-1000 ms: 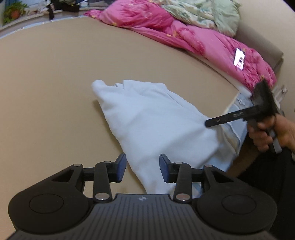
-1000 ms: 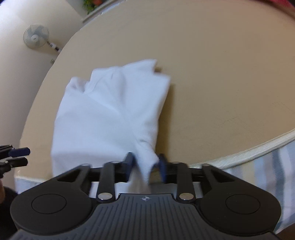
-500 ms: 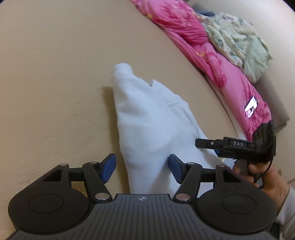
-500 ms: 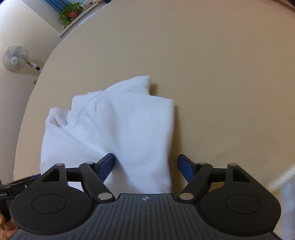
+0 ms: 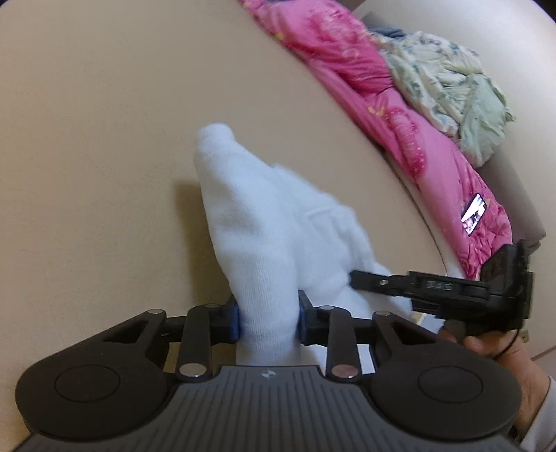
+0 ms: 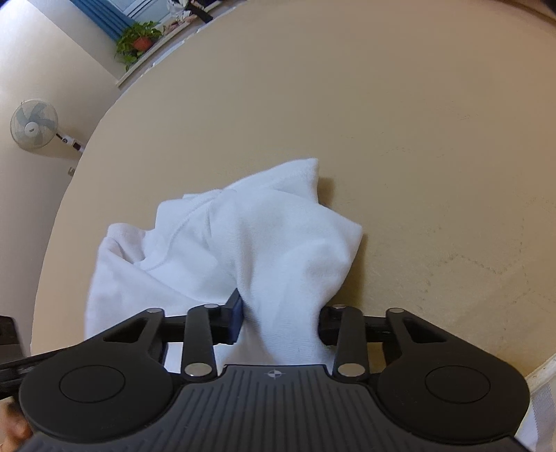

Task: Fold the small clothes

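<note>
Jaws of both the left gripper (image 5: 267, 321) and right gripper (image 6: 279, 321) have just closed, pinching the white garment (image 5: 264, 243) between them.

Broad beige bed surface (image 6: 399, 121) fills both views. Upper right, left-wrist view: pink quilt (image 5: 399, 114) beneath a pale green floral blanket (image 5: 448, 83). Upper left, right-wrist view: cream wall, wall-mounted fan (image 6: 33, 124), potted plant (image 6: 139, 38), blue curtain (image 6: 104, 15).

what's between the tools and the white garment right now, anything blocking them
Nothing visible. The left tool and right tool have just closed and each pinches a bunch of the white garment on the tan surface.
</note>
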A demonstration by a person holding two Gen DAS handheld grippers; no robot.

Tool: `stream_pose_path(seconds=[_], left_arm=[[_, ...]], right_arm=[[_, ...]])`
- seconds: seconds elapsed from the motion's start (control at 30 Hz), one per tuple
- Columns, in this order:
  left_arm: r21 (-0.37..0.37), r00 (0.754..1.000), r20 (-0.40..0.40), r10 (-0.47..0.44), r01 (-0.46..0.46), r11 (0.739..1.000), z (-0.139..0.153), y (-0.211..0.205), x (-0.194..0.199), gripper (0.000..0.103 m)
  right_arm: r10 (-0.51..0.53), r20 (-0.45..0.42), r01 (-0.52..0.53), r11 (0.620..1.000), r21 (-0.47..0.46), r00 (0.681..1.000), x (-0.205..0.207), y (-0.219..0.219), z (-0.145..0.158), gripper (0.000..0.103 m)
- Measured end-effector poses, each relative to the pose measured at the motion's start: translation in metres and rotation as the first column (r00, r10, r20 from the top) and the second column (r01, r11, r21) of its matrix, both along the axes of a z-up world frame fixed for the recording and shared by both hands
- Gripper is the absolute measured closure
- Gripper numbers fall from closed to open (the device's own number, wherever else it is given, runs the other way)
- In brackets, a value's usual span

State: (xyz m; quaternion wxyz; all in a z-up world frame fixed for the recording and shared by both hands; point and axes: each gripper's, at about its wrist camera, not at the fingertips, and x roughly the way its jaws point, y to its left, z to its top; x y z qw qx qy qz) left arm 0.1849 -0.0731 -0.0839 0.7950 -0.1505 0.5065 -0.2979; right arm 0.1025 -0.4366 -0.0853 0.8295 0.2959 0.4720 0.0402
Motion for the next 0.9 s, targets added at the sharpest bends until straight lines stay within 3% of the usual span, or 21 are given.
stream_pose_path(seconds=[0.13, 0.3, 0.33, 0.37, 0.43, 0.5, 0.53, 0.6, 0.67, 0.8, 0.9], left_arm=[[0.063, 0.987, 0.158, 0.025, -0.035, 0.997, 0.057, 0.032, 0.000, 0.071], [0.075, 0.958, 0.282, 0.062, -0.086, 0.993, 0.112, 0.100, -0.002, 0.069], [0.087, 0.952, 0.298, 0.068, -0.098, 0.991, 0.116, 0.113, -0.002, 0.066], [0.098, 0.949, 0.305, 0.082, -0.117, 0.988, 0.116, 0.126, -0.001, 0.056], [0.168, 0.939, 0.305, 0.159, -0.217, 0.962, 0.108, 0.153, 0.002, 0.040], [0.278, 0.918, 0.310, 0.249, -0.338, 0.899, 0.102, 0.176, 0.001, 0.047], [0.288, 0.905, 0.309, 0.292, -0.382, 0.878, 0.101, 0.188, -0.004, 0.047], [0.230, 0.898, 0.260, 0.356, -0.416, 0.880, 0.103, 0.208, -0.018, 0.047], [0.200, 0.898, 0.228, 0.376, -0.421, 0.885, 0.101, 0.213, -0.033, 0.047], [0.229, 0.928, 0.149, 0.340, -0.367, 0.902, 0.073, 0.201, -0.048, 0.046], [0.270, 0.951, 0.098, 0.294, -0.309, 0.912, 0.058, 0.187, -0.045, 0.046]], right_arm=[[-0.012, 0.119, 0.001, 0.996, 0.094, 0.993, 0.007, 0.017, 0.018, 0.076], [0.033, 0.332, -0.097, 0.979, 0.177, 0.943, 0.021, 0.076, 0.051, 0.076], [0.042, 0.365, -0.114, 0.977, 0.179, 0.930, 0.023, 0.087, 0.057, 0.076], [0.061, 0.402, -0.136, 0.978, 0.161, 0.914, 0.024, 0.100, 0.063, 0.076], [0.115, 0.451, -0.174, 0.980, 0.091, 0.885, 0.030, 0.126, 0.070, 0.071], [0.146, 0.396, -0.153, 0.988, -0.013, 0.907, 0.037, 0.141, 0.067, 0.051], [0.132, 0.344, -0.120, 0.991, -0.056, 0.930, 0.041, 0.144, 0.061, 0.046], [0.048, 0.263, -0.024, 0.995, -0.095, 0.964, 0.046, 0.137, 0.051, 0.048], [-0.003, 0.262, 0.016, 0.999, -0.046, 0.965, 0.046, 0.127, 0.052, 0.048], [0.073, 0.287, -0.093, 0.994, 0.057, 0.955, 0.041, 0.127, 0.059, 0.044], [0.170, 0.179, -0.191, 0.976, 0.108, 0.969, 0.042, 0.138, 0.042, 0.039]])
